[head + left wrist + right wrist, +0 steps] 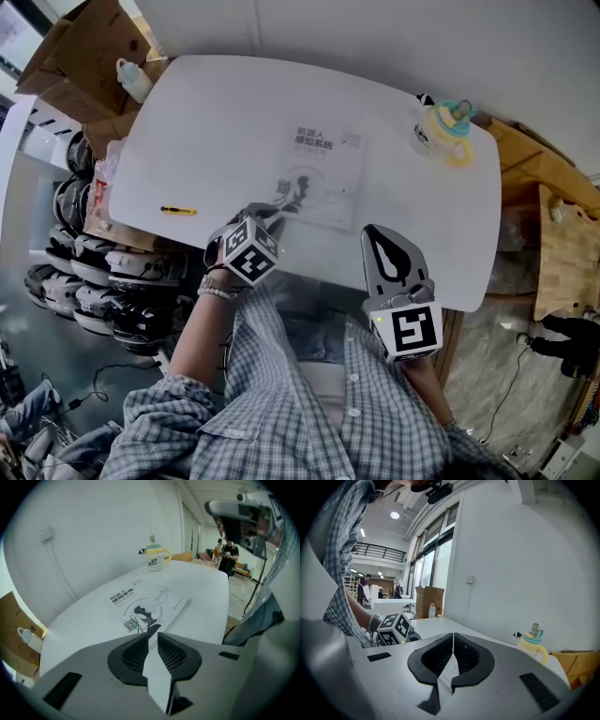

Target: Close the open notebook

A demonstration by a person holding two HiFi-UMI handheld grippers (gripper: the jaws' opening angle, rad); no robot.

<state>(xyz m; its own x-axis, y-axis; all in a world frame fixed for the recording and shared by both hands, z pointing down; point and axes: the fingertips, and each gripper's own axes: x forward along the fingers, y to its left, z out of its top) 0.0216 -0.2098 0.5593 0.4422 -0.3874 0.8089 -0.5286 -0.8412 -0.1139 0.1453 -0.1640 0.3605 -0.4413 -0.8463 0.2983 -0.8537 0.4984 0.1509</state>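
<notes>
The notebook [322, 176] lies closed and flat on the white table [216, 122], its printed white cover facing up. In the left gripper view the notebook [147, 604] sits just beyond the jaws. My left gripper [275, 212] points steeply down at the notebook's near left corner. Its jaws [153, 634] stand a narrow gap apart, open, with nothing between them. My right gripper [375, 231] rests low over the table's front edge, to the right of the notebook. In the right gripper view its tips [453, 634] meet, shut on nothing.
A yellow and teal cup [441, 131] stands at the table's far right corner. A yellow pen [178, 211] lies near the left edge. Cardboard boxes [84, 56] and a white bottle [134, 80] sit beyond the left end, stacked helmets [84, 262] below them. A wooden board [562, 253] stands on the right.
</notes>
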